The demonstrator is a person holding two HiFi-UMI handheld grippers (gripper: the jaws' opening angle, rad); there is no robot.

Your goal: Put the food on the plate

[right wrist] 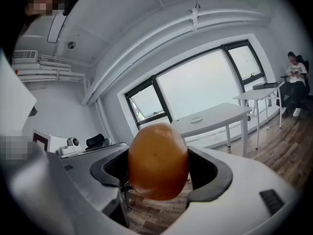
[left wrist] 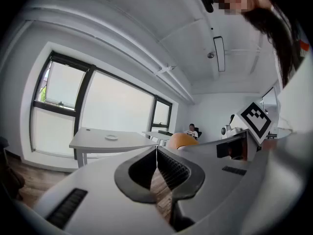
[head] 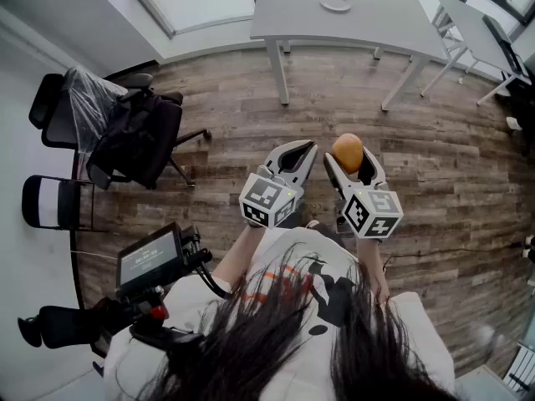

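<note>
Your right gripper (head: 349,160) is clamped on the food (right wrist: 157,161), an orange, rounded piece. It sits squarely between the two jaws with a pad pressed against each side and its top bulging above them, held up over the wooden floor (head: 251,107). Your left gripper (left wrist: 156,153) is just beside the right one, its jaws closed tip to tip with nothing between them. The plate (head: 336,2) lies on the grey table (head: 376,23) across the room, well apart from both grippers and the food.
</note>
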